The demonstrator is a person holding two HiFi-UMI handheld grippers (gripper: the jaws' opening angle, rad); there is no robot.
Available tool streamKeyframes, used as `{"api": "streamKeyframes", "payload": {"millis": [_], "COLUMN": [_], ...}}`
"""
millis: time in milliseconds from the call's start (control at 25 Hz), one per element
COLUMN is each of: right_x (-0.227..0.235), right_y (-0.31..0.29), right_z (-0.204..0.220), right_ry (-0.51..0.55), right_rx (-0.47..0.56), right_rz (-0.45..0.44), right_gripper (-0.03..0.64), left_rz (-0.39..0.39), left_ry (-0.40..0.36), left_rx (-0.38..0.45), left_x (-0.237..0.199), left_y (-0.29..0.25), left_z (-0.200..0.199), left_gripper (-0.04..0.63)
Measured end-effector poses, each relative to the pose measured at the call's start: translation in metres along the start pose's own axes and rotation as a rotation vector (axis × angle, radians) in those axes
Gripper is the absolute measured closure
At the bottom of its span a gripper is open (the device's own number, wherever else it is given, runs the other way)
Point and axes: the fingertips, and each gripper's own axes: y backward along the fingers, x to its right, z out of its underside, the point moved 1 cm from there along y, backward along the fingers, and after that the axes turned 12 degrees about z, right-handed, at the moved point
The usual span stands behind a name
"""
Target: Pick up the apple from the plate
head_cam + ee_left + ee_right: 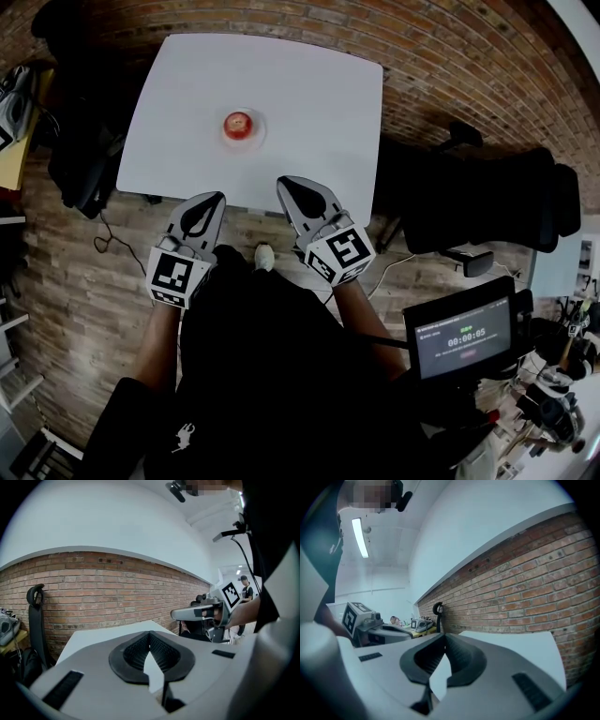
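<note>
red apple (238, 123) on small plate (259, 132) near middle of white table (309, 94), left gripper (216, 198) and right gripper (283, 183) at table's near edge, both pinched together, empty

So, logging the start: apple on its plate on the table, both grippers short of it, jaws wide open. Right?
No: both grippers' jaws are shut and empty, per the gripper views. The apple is on its plate on the white table, left gripper and right gripper short of it.
</note>
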Motion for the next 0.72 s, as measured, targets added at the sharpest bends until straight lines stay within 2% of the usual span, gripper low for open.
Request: {"api": "streamKeyframes", "payload": {"millis": [400, 720], "right_x": [0.0, 0.003], "right_y": [-0.016, -0.034], "right_z": [-0.002, -0.002], "right_ry": [0.0, -0.003], "right_rx": [-0.009, -0.027], "right_rz": [-0.01, 0.016], "right_gripper": [0.612, 0.612], "left_rz": [-0.003, 0.037], "left_ry": [0.002, 0.0], "left_rx": [0.006, 0.008], "left_x": [-0.014, -0.035], "left_y": [-0.005, -0.015], "left_z": [-0.006, -0.006], "left_gripper": [0.589, 0.589]}}
